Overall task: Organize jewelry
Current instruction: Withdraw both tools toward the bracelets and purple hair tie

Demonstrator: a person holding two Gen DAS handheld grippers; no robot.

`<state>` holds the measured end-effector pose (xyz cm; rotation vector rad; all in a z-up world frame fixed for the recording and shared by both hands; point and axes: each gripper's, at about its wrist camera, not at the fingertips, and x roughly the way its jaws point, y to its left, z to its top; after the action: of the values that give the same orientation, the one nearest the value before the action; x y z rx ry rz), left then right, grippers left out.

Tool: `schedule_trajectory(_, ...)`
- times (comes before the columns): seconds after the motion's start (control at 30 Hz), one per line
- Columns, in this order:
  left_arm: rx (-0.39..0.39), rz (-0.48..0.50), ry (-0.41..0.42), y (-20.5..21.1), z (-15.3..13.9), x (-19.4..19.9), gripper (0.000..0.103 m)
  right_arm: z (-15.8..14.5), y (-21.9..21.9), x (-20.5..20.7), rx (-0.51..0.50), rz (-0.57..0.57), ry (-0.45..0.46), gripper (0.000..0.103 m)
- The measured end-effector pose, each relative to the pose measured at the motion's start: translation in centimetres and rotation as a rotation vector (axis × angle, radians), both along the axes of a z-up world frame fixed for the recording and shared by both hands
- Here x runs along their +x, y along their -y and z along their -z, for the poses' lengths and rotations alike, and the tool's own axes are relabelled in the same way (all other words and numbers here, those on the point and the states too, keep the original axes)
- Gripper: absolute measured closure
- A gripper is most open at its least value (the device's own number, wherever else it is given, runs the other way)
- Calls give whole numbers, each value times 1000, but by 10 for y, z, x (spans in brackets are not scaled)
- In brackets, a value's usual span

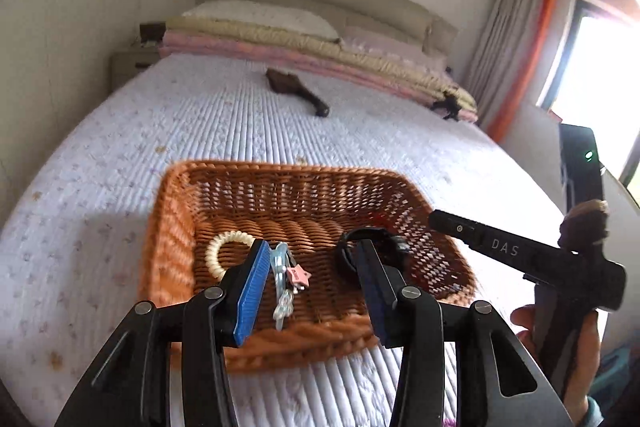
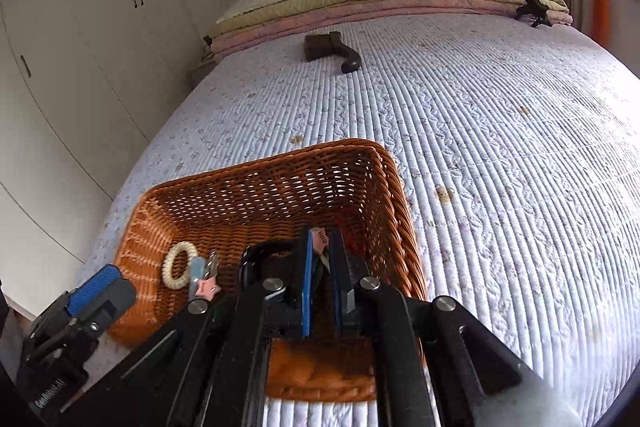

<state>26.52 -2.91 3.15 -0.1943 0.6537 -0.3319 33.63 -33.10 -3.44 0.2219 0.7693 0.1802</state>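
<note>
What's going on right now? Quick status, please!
Left gripper open over the wicker basket. Right gripper shut on small pale hair clip above basket's right end. Cream coil hair tie, black band already inside. Nothing blocking.

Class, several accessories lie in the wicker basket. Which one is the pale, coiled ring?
The cream spiral hair tie, at the left of the basket. The black band is dark, and the pink star clip is no ring.
</note>
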Motion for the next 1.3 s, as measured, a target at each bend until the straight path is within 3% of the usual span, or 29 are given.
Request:
schedule_trajectory(0.3,15,2,230,-45,-82,-98,57,-45,0,-88,83,-75,96,90)
schedule_trajectory(0.37,8,-8,270,-55,-96,-121,53,-55,0,-111,95,-98,134,74)
schedule_trajectory(0.43,8,-14,312,-64,-105,-145,52,-63,-1,-131,100,-114,169,65)
schedule_trajectory(0.53,5,-19,349,-74,-109,-173,49,-71,-3,-159,75,-120,213,65)
schedule_trajectory(0.63,-12,-38,366,-85,-106,-195,40,-76,-7,-187,15,-111,268,65)
schedule_trajectory(0.8,-13,-48,359,-99,-91,-217,40,-62,-4,-222,-60,-97,309,65)
schedule_trajectory(1.03,-4,-42,305,-108,-60,-219,40,-9,6,-218,-75,-87,176,65)
schedule_trajectory(1.2,-1,-74,222,-112,-25,-202,40,29,8,-208,-58,-79,99,67)
schedule_trajectory(1.3,-23,-69,132,-115,-3,-184,40,47,2,-200,-83,-82,64,68)
